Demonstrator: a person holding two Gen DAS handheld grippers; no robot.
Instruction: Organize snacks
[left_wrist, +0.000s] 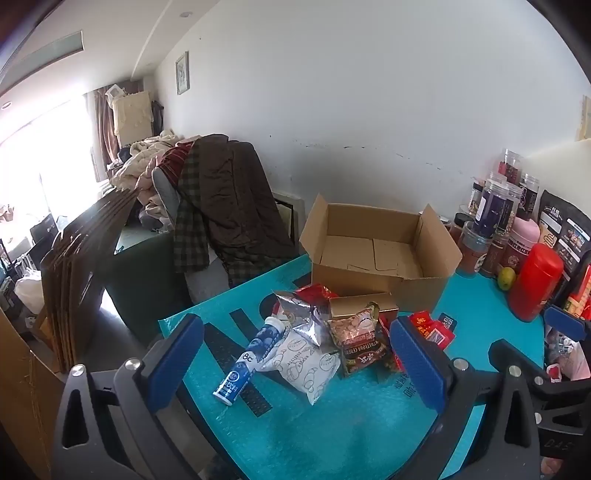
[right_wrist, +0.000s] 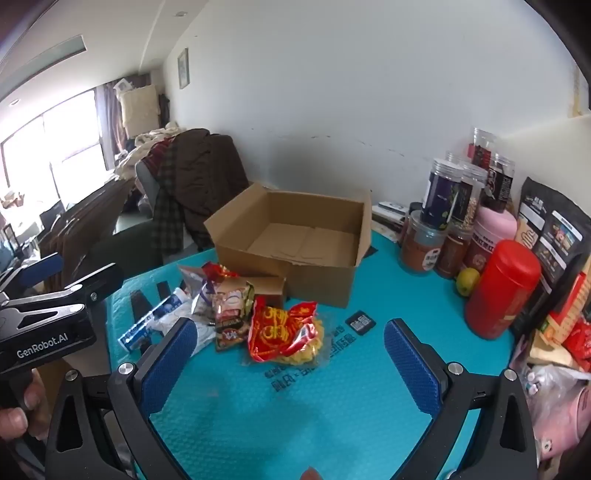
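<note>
While snacks (right_wrist: 236, 314) lie before the open box (right_wrist: 291, 236) | left gripper (left_wrist: 295, 354) wide, empty | right gripper (right_wrist: 291, 365) wide, empty

The right hand-held gripper (right_wrist: 290, 363) hangs over the teal surface (right_wrist: 280, 424), jaws wide apart with nothing between them. At twelve o'clock from it lies a red-and-yellow snack bag (right_wrist: 286, 332), and beyond that an open cardboard box (right_wrist: 295, 240). More snack packets (right_wrist: 225, 310) cluster at eleven o'clock. At two o'clock stands a red canister (right_wrist: 498, 288). The left hand-held gripper (right_wrist: 55, 284) reaches in at nine o'clock.
</note>
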